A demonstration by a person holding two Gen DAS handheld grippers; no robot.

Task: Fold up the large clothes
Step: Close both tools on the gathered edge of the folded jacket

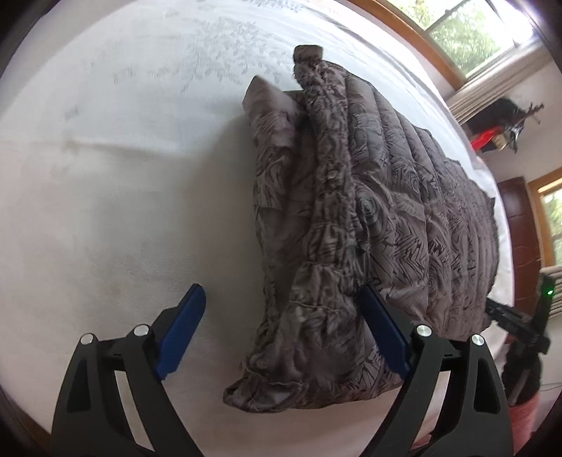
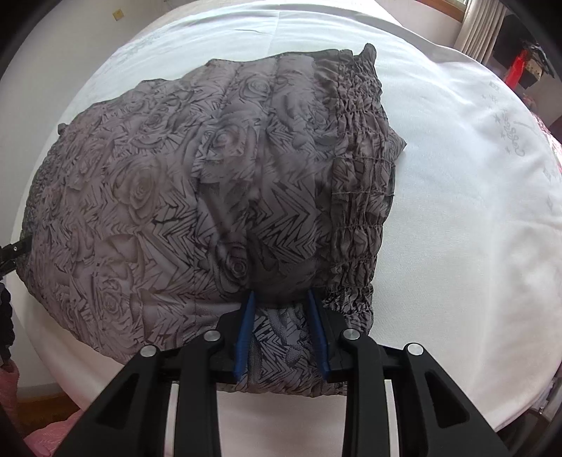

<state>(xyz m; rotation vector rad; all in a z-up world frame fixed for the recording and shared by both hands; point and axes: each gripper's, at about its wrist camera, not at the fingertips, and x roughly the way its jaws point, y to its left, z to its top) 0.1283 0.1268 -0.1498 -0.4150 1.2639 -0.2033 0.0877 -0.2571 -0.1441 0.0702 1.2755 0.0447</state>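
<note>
A grey quilted garment (image 1: 379, 211) with a rose and zigzag print lies folded on a white bed sheet (image 1: 123, 175). My left gripper (image 1: 284, 298) is open, its blue fingers (image 1: 182, 327) straddling the gathered edge at the garment's near end. In the right wrist view the garment (image 2: 196, 190) fills the middle of the sheet (image 2: 456, 211), its elastic ruched band (image 2: 358, 197) on the right. My right gripper (image 2: 281, 298) is partly closed around a bunched fold of the garment's near edge, with fabric filling the gap between the blue fingers (image 2: 246, 334).
The other gripper (image 1: 516, 323) shows at the far right of the left wrist view. Windows (image 1: 474, 31), a dark wooden door (image 1: 520, 239) and a shelf with red items (image 1: 491, 137) lie beyond the bed. Pink fabric (image 2: 45, 436) lies at the bed's lower left edge.
</note>
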